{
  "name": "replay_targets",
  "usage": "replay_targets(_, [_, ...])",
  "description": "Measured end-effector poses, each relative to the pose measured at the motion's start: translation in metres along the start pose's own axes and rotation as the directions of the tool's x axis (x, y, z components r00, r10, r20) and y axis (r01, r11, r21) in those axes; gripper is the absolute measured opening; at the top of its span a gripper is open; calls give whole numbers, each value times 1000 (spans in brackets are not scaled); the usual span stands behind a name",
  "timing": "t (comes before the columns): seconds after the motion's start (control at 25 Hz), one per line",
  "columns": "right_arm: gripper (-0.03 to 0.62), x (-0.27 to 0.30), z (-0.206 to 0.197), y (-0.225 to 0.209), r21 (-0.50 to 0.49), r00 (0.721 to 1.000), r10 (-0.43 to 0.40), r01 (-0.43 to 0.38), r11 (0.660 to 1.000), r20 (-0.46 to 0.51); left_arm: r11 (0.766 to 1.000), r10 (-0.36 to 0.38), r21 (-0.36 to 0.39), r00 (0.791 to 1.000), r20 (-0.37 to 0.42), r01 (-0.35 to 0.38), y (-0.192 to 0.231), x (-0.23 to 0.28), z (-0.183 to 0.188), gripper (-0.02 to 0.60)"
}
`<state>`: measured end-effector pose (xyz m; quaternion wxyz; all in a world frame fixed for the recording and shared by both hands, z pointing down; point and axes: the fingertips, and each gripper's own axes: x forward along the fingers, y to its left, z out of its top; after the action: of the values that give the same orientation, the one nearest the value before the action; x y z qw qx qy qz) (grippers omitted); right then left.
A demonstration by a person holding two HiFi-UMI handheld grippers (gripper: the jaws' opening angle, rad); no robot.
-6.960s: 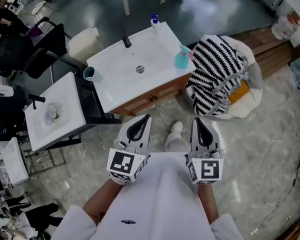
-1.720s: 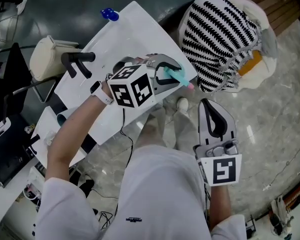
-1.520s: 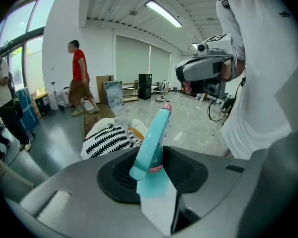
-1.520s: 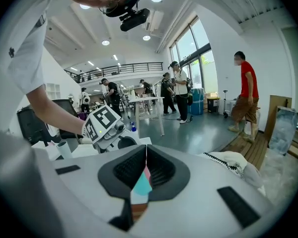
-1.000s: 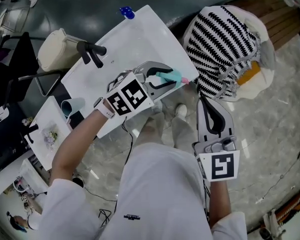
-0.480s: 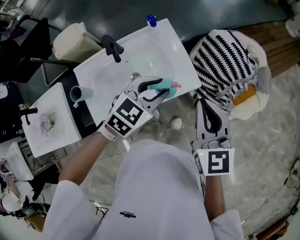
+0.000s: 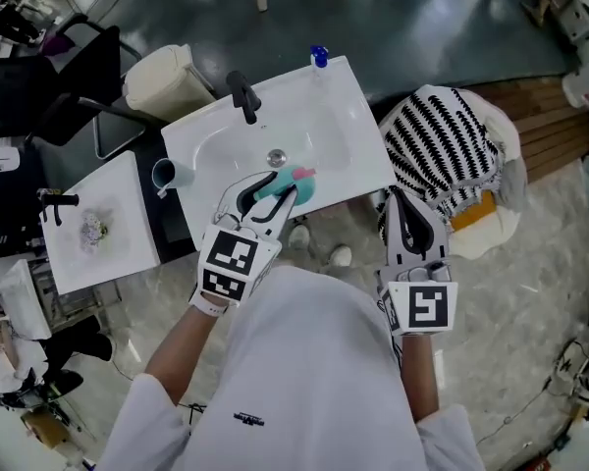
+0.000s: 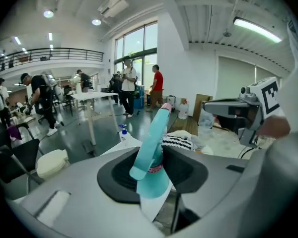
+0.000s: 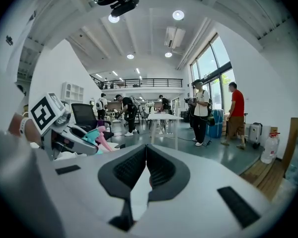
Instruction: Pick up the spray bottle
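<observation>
1. A blue cup (image 7: 164, 173) sits just beside the left end of the white sink (image 7: 346, 157).
2. The left gripper (image 7: 275, 190) is over the sink's basin, near the front rim. Its jaws pinch the tilted teal spray bottle (image 7: 291, 183) at the neck.
3. The right gripper (image 9: 145, 155) is in front of the sink's right corner, jaws pressed together on nothing.

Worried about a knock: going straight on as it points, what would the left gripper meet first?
Probably the sink, near its far right corner; the left gripper, shut on the spray bottle, points down over it. Depth is unclear.
</observation>
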<state>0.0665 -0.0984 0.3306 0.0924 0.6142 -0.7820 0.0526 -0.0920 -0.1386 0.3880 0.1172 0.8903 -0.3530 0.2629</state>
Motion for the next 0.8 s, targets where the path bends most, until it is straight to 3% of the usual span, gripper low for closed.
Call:
replay_targets(0.28, [6,-9,-1,10,14,1000,-5,5,1000,-4,993,113,-48,991,75,-109,3,-39,15,137])
replay_targets(0.8, [6,-19,-4,14,13,1000,-6,6,1000,-8,987,154,-56,983,101,-149,-2,-55,13,137])
